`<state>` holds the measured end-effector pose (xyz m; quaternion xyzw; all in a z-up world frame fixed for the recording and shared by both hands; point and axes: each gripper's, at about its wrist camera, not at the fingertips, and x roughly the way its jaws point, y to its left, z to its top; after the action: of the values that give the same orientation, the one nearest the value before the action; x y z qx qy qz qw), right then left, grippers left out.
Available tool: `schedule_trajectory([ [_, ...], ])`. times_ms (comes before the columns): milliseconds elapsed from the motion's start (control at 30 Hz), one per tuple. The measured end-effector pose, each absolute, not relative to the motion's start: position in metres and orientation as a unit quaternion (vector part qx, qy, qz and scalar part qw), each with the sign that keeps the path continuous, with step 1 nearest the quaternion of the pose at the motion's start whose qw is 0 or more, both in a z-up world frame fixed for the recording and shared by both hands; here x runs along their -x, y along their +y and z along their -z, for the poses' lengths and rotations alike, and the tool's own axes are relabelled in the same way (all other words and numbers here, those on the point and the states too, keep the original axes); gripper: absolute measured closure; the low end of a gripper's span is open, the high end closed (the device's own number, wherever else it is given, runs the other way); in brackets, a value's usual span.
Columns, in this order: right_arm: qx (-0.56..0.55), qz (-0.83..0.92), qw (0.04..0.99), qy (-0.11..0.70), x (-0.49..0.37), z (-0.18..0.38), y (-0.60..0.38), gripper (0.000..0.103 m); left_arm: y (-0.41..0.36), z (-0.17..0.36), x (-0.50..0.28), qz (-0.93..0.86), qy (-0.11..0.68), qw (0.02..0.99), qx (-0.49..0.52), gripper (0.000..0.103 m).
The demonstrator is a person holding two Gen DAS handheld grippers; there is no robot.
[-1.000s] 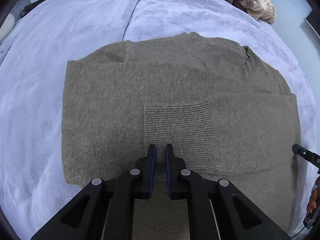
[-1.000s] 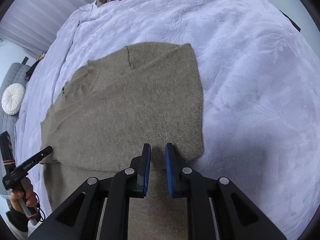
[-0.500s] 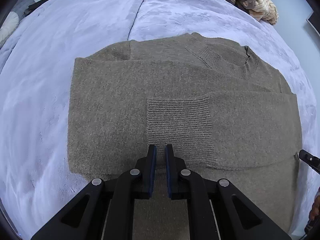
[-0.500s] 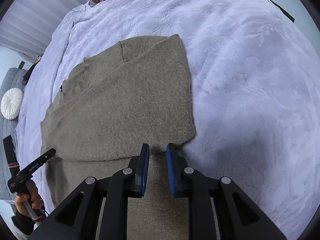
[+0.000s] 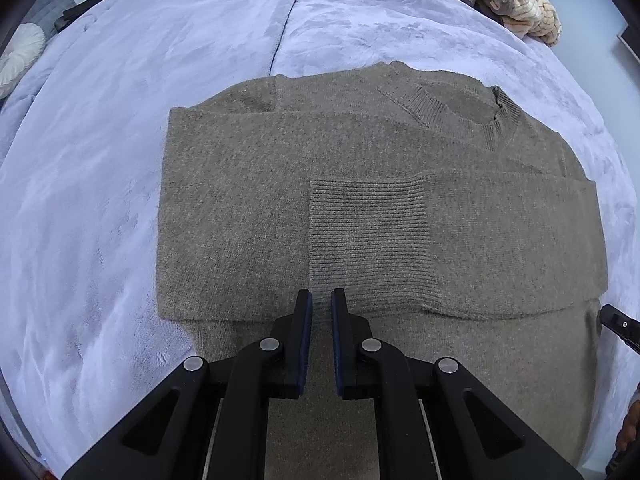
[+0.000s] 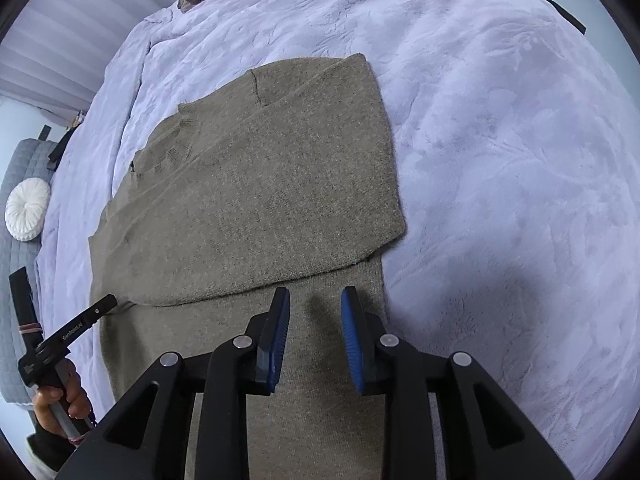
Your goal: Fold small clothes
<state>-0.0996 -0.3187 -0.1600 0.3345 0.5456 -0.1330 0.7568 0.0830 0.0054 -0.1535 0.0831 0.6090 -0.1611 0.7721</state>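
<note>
— Hovering over the olive-brown knit sweater (image 5: 240,200), centre frame on the lavender bedspread (image 5: 120,120), sleeves folded across. Left gripper (image 5: 321,300)?
— I see its fingers nearly together, pinching nothing. My right gripper (image 6: 315,300) is opening above the hem, nothing between.

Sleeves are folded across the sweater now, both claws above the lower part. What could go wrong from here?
The right claw is opening with nothing between its pads; it may pinch only the top layer of the sweater and leave the layer beneath behind. The left claw is shut just below the ribbed cuff; brushing it could drag that sleeve out of place. The plush blanket may bunch up under the folded hem.
</note>
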Motion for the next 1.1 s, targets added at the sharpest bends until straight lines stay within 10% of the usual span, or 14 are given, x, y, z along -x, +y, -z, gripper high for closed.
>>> schedule_trajectory([
  [800,-0.335,0.123,0.759,0.545,0.098,0.153,-0.276,0.046,0.056,0.158,-0.048,0.145,0.634,0.753,-0.098,0.092],
  [833,-0.334,0.122,0.759,0.545,0.098,0.152,-0.274,0.045,0.058,0.158,-0.047,0.145,0.636,0.752,-0.097,0.084],
  [900,-0.333,0.121,0.76,0.545,0.097,0.151,-0.272,0.041,0.064,0.156,-0.043,0.139,0.637,0.753,-0.089,0.009],
  [1100,-0.335,0.117,0.76,0.545,0.095,0.151,-0.261,0.038,0.074,0.149,-0.034,0.132,0.616,0.77,-0.097,0.001],
])
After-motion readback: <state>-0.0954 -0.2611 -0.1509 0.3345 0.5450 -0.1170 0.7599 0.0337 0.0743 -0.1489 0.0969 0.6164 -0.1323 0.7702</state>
